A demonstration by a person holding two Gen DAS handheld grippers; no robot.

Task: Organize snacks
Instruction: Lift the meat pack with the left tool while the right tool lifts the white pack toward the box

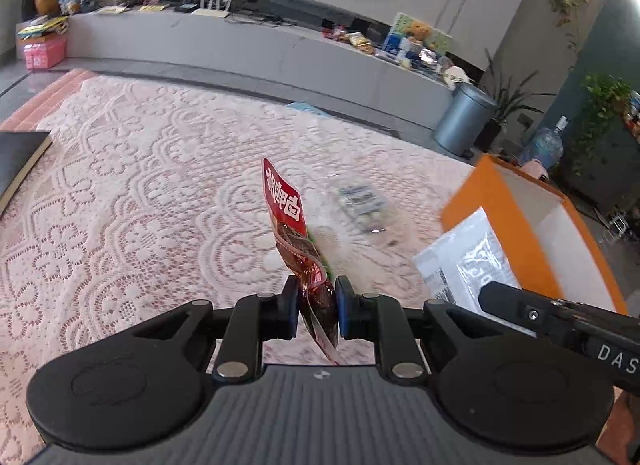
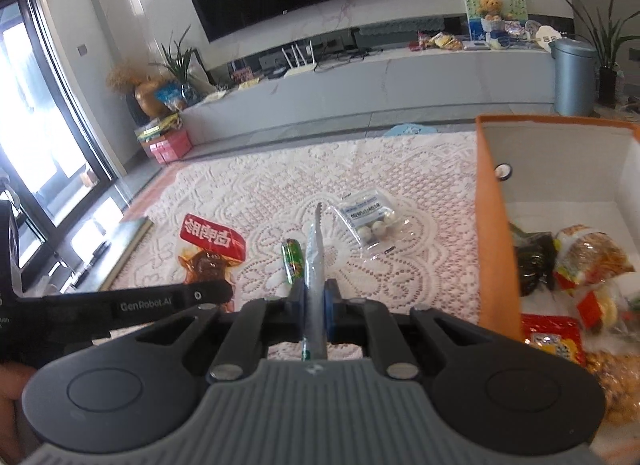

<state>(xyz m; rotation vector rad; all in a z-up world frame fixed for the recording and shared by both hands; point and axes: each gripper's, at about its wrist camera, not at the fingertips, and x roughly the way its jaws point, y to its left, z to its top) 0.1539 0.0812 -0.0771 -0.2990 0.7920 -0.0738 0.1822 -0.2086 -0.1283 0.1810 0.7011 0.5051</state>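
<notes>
My left gripper (image 1: 317, 311) is shut on a red snack packet (image 1: 289, 221) and holds it above the lace tablecloth; the packet also shows in the right wrist view (image 2: 212, 251). My right gripper (image 2: 315, 311) is shut on a silver snack packet (image 2: 315, 265), seen edge-on; in the left wrist view the same packet (image 1: 468, 253) hangs beside the orange box (image 1: 476, 201). The orange box (image 2: 494, 233) holds several snack packs (image 2: 588, 257). A clear bag of small balls (image 2: 370, 219) and a green sausage snack (image 2: 293, 259) lie on the cloth.
The pink lace tablecloth (image 1: 140, 193) covers the table. A dark book or tray (image 1: 20, 157) lies at its left edge. Beyond are a grey TV bench (image 2: 400, 81), a metal bin (image 1: 464, 117) and plants.
</notes>
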